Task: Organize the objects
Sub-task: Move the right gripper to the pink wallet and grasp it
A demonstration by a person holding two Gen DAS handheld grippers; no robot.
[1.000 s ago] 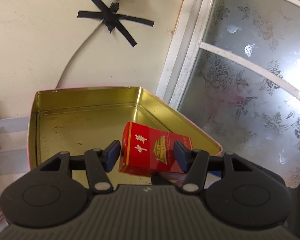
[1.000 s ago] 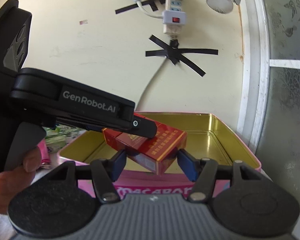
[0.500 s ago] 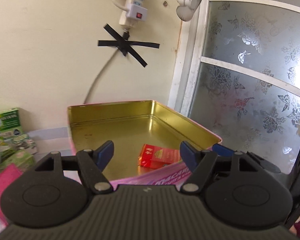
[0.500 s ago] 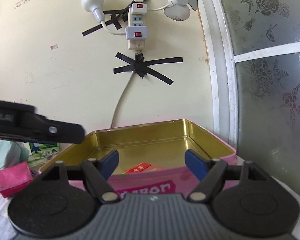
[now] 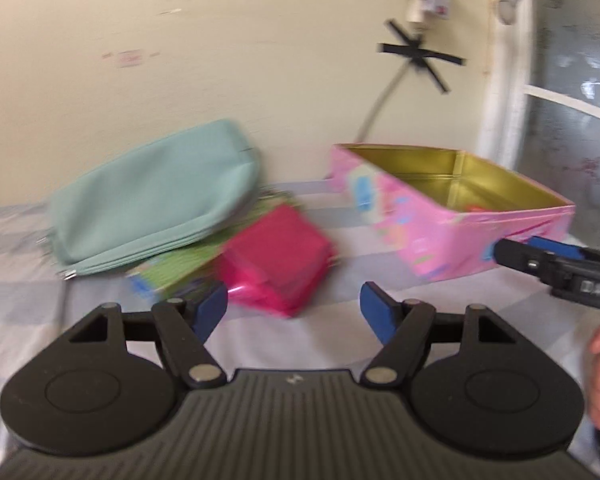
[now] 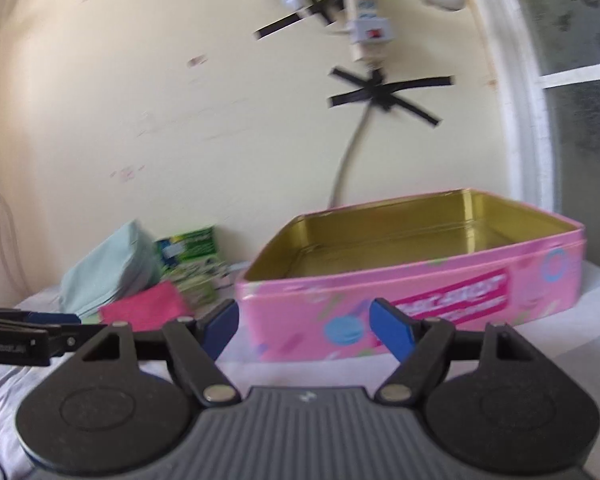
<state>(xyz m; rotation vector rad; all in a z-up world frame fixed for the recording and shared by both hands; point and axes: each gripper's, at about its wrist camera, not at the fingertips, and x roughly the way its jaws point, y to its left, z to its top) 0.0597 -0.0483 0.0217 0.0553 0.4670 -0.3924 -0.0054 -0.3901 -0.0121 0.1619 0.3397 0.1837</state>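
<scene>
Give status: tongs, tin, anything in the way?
Left tongs open, empty, facing pink packet. Right tongs open, empty, before pink tin. Mint pouch leans on green boxes; path clear.

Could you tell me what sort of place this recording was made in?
Probably a room in a home: a power strip taped to a painted wall, a frosted patterned window, and a cloth-covered surface holding household items.

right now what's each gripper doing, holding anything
left gripper: open, holding nothing
right gripper: open, holding nothing
</scene>
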